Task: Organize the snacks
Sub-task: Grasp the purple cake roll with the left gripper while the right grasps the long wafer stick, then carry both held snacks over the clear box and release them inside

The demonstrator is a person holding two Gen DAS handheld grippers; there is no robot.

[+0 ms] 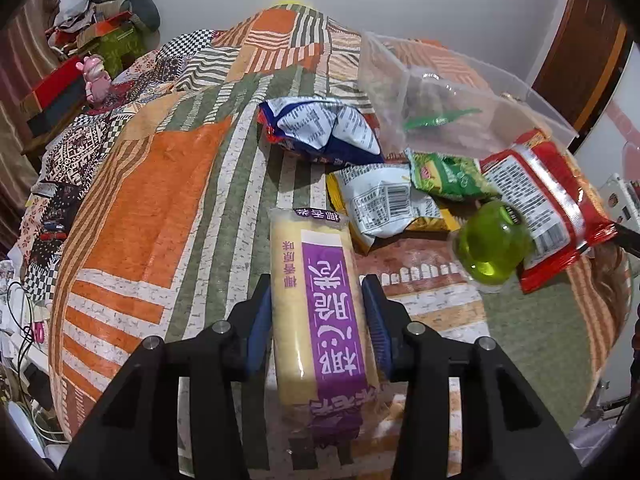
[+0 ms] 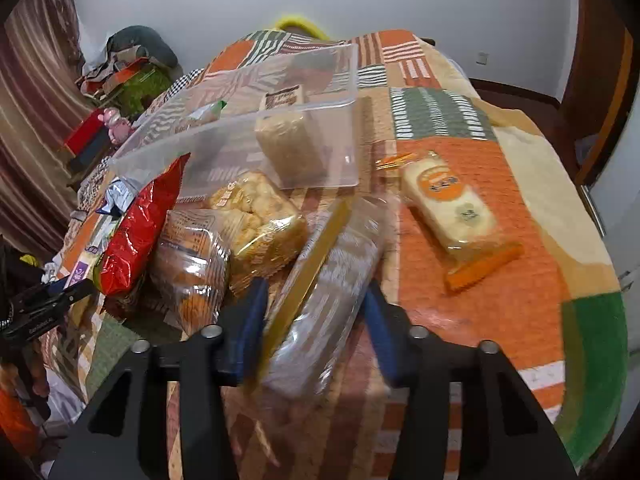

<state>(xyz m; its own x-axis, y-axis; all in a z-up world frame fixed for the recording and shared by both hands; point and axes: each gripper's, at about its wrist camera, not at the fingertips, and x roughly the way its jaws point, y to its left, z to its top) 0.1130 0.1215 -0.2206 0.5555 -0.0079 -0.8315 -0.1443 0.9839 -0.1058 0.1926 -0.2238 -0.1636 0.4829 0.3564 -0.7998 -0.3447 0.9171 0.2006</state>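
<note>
My left gripper (image 1: pixel 318 292) is shut on a long yellow snack pack with a purple label (image 1: pixel 320 300), held above the patchwork cloth. Ahead lie a blue-white bag (image 1: pixel 324 128), a yellow pack (image 1: pixel 388 204), a green pack (image 1: pixel 448 174), a green jelly cup (image 1: pixel 490 244) and a red bag (image 1: pixel 548 204). My right gripper (image 2: pixel 316 300) is shut on a clear pack with a yellow strip (image 2: pixel 324 292). The clear plastic bin (image 2: pixel 256 120) stands ahead of it with a biscuit pack (image 2: pixel 288 140) inside. The bin also shows in the left wrist view (image 1: pixel 460 84).
Two clear biscuit bags (image 2: pixel 256 216) and the red bag (image 2: pixel 140 228) lie left of my right gripper. An orange-labelled cracker pack (image 2: pixel 456 208) lies to the right. The table edge curves at the right. Clutter and a pink toy (image 1: pixel 96 78) sit at the far left.
</note>
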